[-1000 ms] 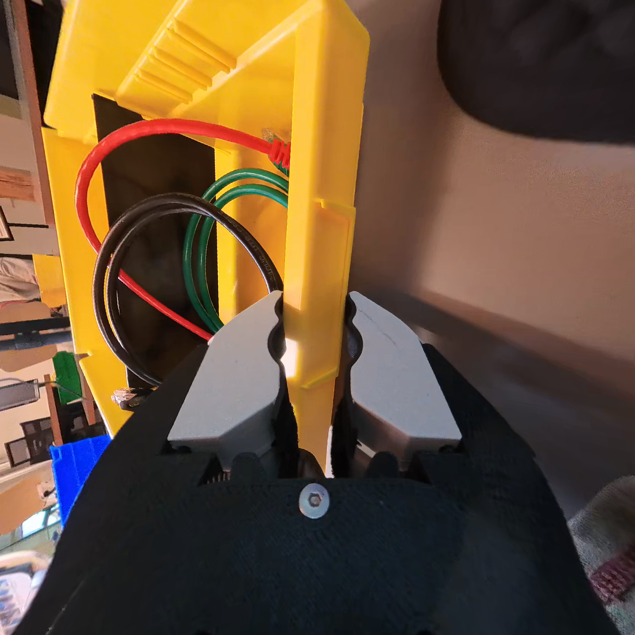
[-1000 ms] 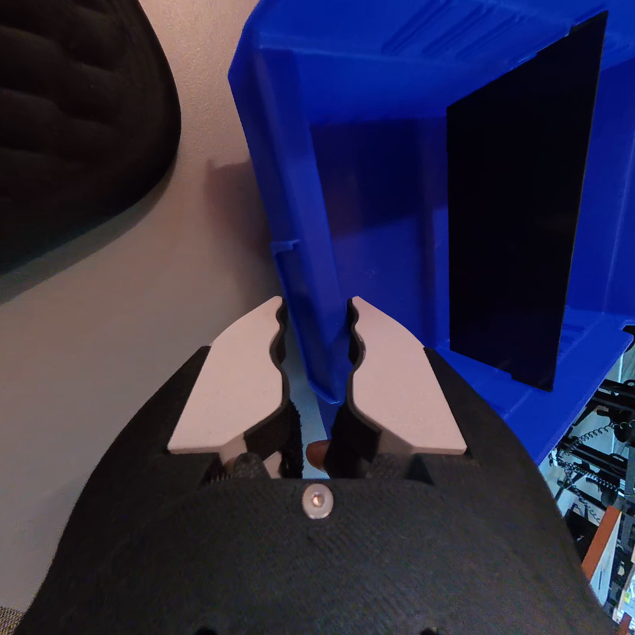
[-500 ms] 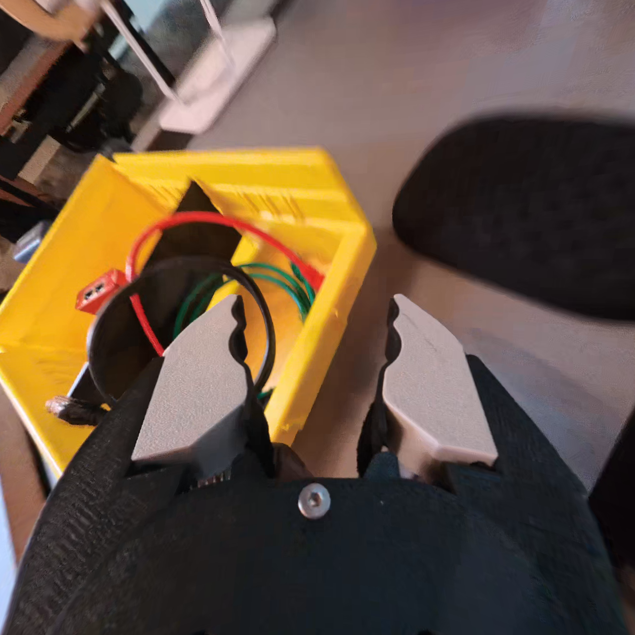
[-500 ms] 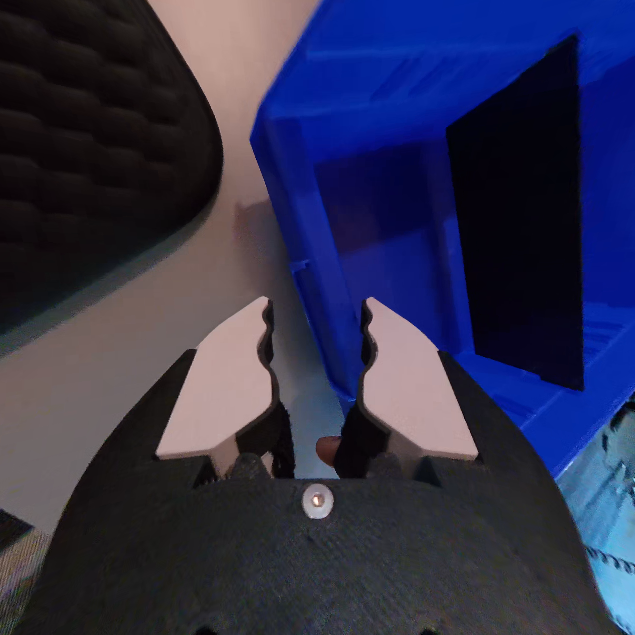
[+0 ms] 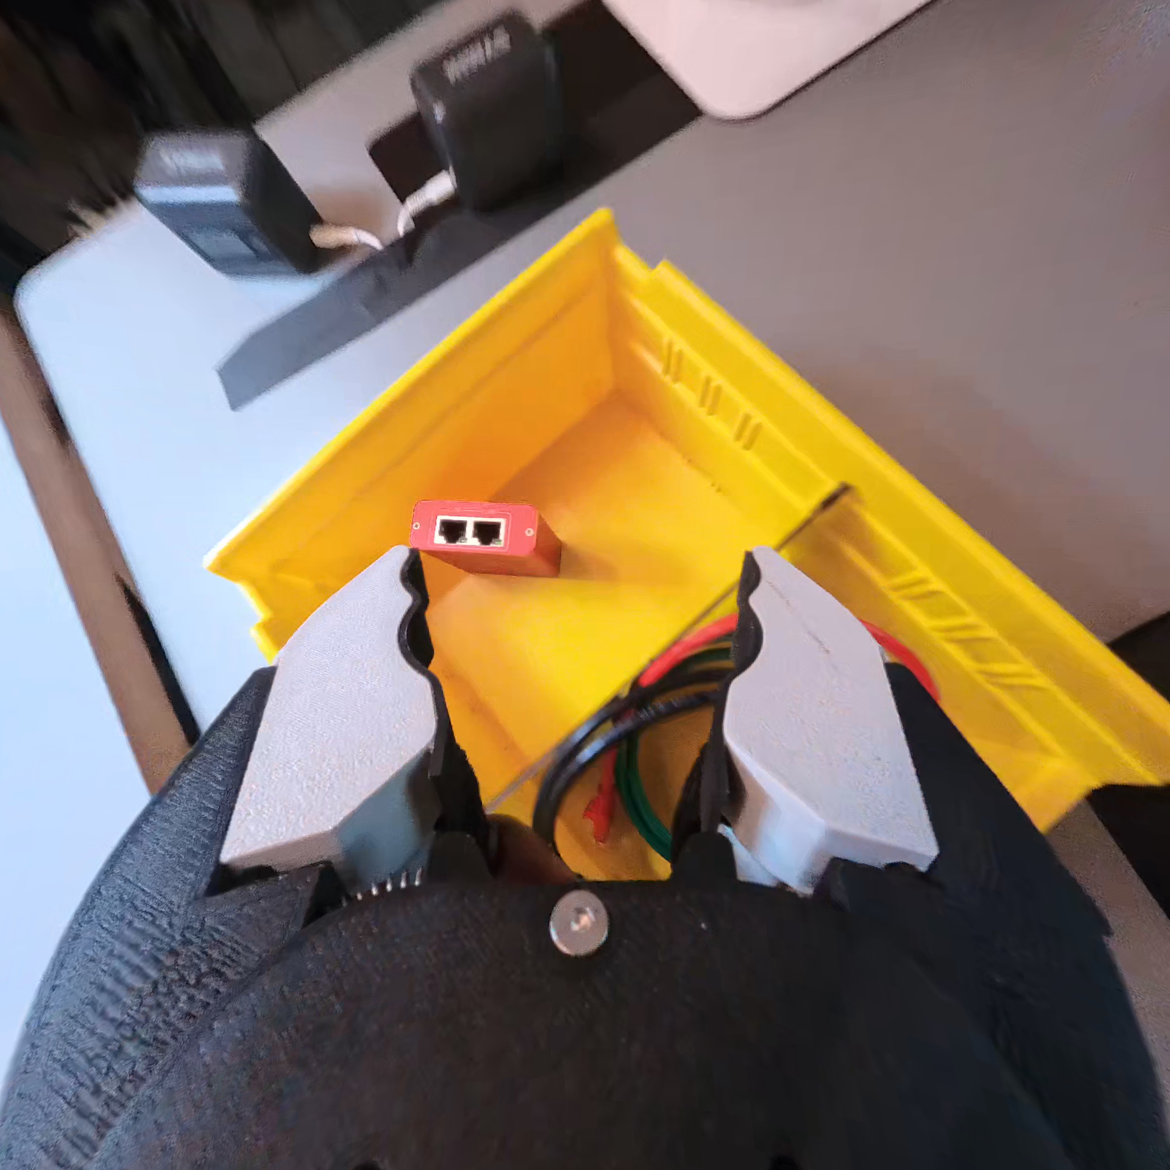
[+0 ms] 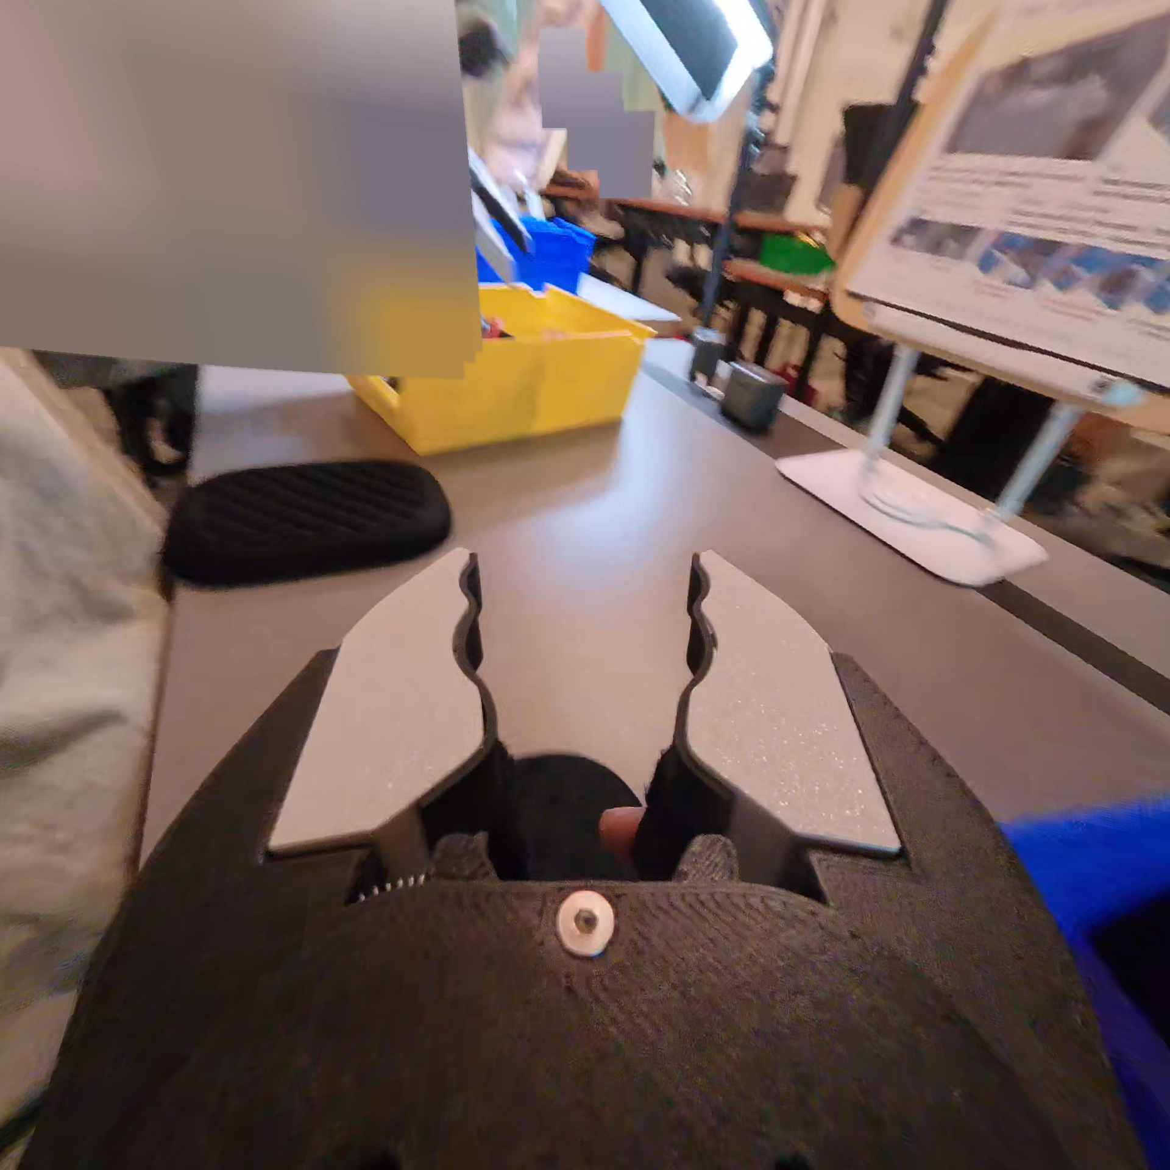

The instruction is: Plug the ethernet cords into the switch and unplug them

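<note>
We see a wide grey-brown counter (image 6: 589, 506) that carries everything. On it sits a yellow plastic bin (image 5: 855, 506), also visible farther off in the right wrist view (image 6: 538, 386), with a black divider panel splitting it into two compartments. A flat black ribbed pad (image 6: 304, 516) lies near that bin, and the corner of a blue plastic bin (image 6: 1089, 886) shows just beside our right hand-held gripper (image 6: 582, 573). A white stand base (image 6: 912, 516) rests on the far side of the counter.

Our left hand-held gripper (image 5: 579, 570) hovers above the yellow bin with its grey fingers (image 5: 354, 709) spread wide apart, holding nothing. Our right hand-held gripper hangs over bare counter, its fingers likewise apart and empty.

In the nearer compartment lie the coiled ethernet cords, black, red and green (image 5: 608, 753), unplugged. In the farther compartment the small red two-port switch (image 5: 484, 538) lies on the bin floor, both ports empty and facing us.
</note>
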A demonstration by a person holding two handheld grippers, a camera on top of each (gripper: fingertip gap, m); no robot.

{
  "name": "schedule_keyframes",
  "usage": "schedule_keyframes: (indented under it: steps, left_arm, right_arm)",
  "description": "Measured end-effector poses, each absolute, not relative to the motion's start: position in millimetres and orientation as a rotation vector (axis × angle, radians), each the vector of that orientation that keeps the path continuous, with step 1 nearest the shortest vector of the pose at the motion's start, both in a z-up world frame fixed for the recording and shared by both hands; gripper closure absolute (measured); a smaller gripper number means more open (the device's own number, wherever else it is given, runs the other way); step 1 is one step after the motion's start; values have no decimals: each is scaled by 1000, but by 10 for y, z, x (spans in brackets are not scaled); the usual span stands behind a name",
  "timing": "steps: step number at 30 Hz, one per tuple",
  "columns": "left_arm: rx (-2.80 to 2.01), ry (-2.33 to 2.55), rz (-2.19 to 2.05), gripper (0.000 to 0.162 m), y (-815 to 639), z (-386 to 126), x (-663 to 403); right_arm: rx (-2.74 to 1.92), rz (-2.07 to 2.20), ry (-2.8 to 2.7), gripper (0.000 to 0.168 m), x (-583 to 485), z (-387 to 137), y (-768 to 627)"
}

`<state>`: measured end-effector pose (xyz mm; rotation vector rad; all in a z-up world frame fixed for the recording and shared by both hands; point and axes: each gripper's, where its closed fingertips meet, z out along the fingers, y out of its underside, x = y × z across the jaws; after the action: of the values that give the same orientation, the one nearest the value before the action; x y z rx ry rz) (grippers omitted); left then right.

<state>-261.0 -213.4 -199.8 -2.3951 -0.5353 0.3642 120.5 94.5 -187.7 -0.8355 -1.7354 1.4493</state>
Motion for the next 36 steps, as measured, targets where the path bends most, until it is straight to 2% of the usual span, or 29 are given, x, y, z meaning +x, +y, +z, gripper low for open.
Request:
schedule_keyframes:
  steps: [7,18,19,20,23,28,36]
  left_arm:
    - [-2715,-626,309,69,-2162,-2559,-3191]
    - [-2940,-612,88,70,-2250,-2963,-3228]
    - [-2938,-594,82,75,-2237,-2972,-3227]
    - [-2933,-565,70,92,-2222,-2972,-3216]
    - [-2926,-534,68,94,-2222,-2955,-3193]
    - [-2857,-463,194,94,-2187,-2654,-3122]
    - [-2530,-32,320,94,-1473,-1474,-2172]
  right_arm:
    - [-760,1692,-1725,112,969,-2106,577]
    - [-804,1796,-1652,118,976,-2085,668]
    - [-806,1796,-1653,118,974,-2089,667]
    - [-810,1795,-1655,118,970,-2095,668]
    - [-823,1786,-1660,118,956,-2111,670]
    - [-830,1781,-1678,120,947,-2134,658]
    - [-846,1774,-1698,120,929,-2163,647]
